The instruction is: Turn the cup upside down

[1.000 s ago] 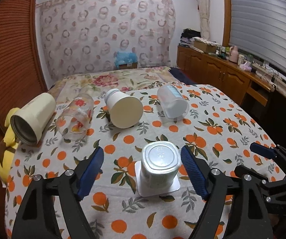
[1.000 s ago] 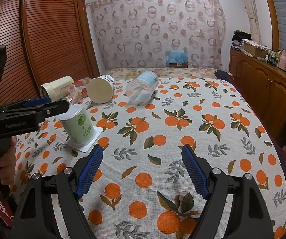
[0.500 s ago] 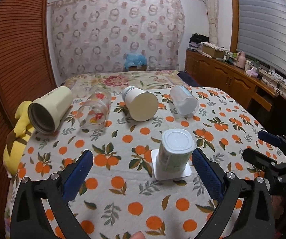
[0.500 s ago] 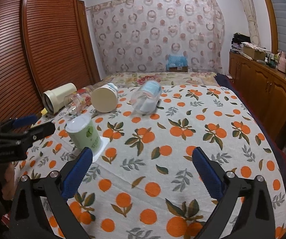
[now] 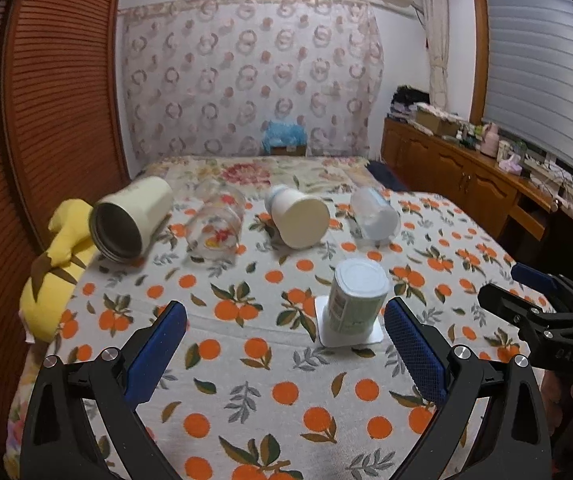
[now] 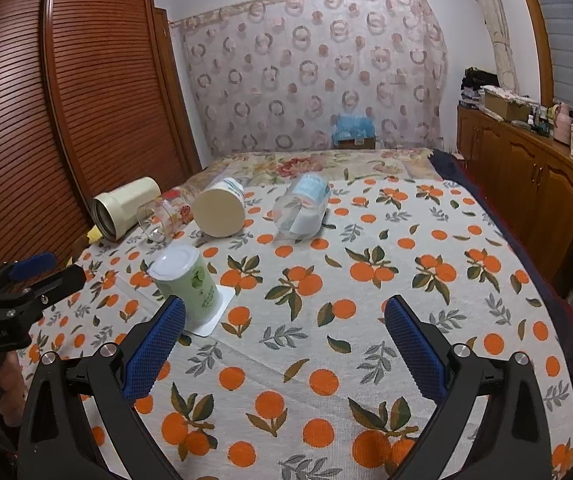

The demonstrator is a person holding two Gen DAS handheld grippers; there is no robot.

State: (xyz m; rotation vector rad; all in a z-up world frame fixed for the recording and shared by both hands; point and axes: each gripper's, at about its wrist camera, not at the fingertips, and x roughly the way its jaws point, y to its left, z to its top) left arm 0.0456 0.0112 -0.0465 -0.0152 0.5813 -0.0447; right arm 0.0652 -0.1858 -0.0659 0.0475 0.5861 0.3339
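A pale green plastic cup [image 5: 356, 300] stands upside down on its white square lid [image 5: 328, 336] on the orange-print cloth; it also shows in the right wrist view [image 6: 188, 286]. My left gripper [image 5: 286, 354] is open and empty, pulled back from the cup, which stands just inside its right finger [image 5: 414, 350]. My right gripper [image 6: 286, 352] is open and empty over the cloth, the cup beside its left finger [image 6: 154, 350]. Each gripper shows at the edge of the other's view.
Lying on their sides at the back: a cream tumbler [image 5: 130, 220], a printed glass [image 5: 216, 226], a white cup [image 5: 300, 216] and a clear plastic cup [image 5: 374, 216]. A yellow plush toy [image 5: 56, 264] lies at the left edge. A wooden cabinet [image 5: 466, 184] stands on the right.
Both grippers have drawn back and up from the cup, which stays upside down on its lid. The left gripper's jaws no longer frame it.
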